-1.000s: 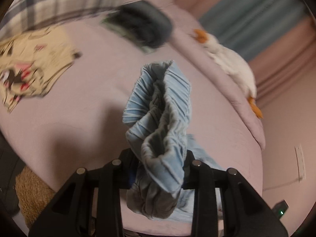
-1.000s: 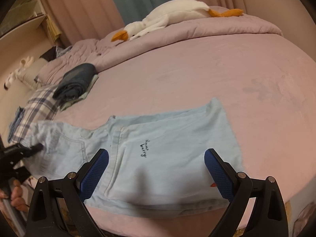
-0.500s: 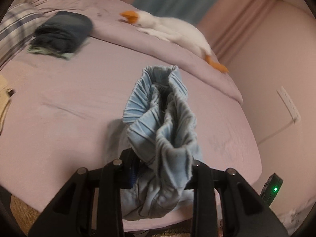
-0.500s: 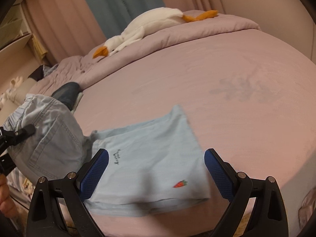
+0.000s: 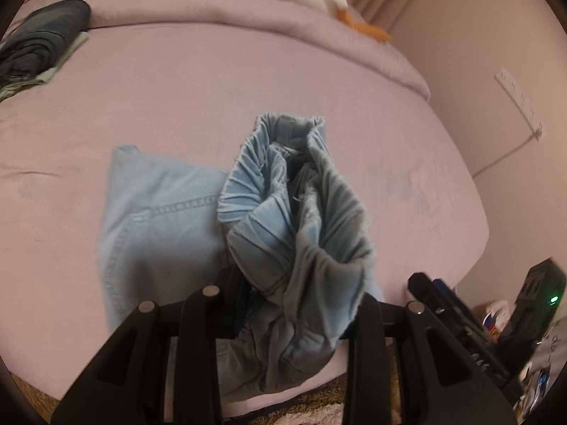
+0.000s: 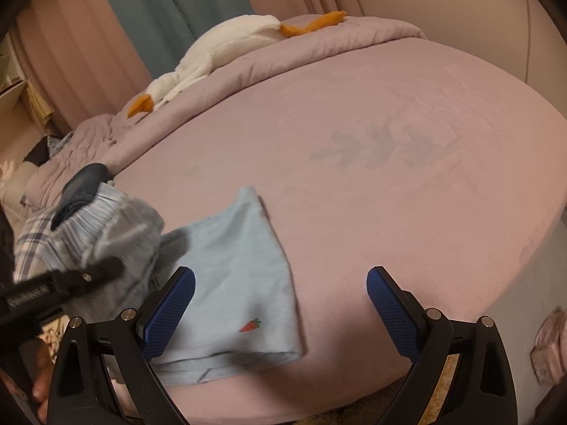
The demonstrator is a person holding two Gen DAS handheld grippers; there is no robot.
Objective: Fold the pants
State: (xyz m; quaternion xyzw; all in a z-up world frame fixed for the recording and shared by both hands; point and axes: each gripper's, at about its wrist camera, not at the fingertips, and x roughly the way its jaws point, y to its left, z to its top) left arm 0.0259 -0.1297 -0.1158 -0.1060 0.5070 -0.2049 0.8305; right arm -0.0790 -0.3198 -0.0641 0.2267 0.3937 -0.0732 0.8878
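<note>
Jaws of the left gripper [image 5: 297, 304] are clamped on the gathered elastic waistband of the light-blue pants [image 5: 294, 219]; the bunched denim fills the gap and rises straight ahead of the fingers. To the left of those jaws, and a little beyond them, the rest of the garment lies flat on the bed [image 5: 198, 81], its stitched seam showing.

Right gripper [image 6: 280, 304] stands wide open with nothing between its blue pads [image 6: 170, 308]. The pants' leg end [image 6: 241, 283] lies flat just ahead of the left pad and extends partly into the gap; a small carrot emblem [image 6: 250, 325] sits on the cloth between the pads, nearer the left one. Contact between pad and cloth cannot be told.

Bed surface is a mauve sheet, with a faint darker patch [image 6: 382, 145] ahead of the right jaws. Farther on, a rolled quilt [image 6: 283, 56] in the same colour carries a white plush goose [image 6: 219, 49] with orange beak and feet. Pink and teal curtains [image 6: 170, 7] hang behind.

Left view only: a folded dark garment [image 5: 39, 42] far ahead to the left of its jaws, and a wall power strip [image 5: 519, 101] to the right. Right view only: the carrot emblem, a plaid cloth [image 6: 30, 244] to the left, and the left gripper seen from the side with the raised waistband.
</note>
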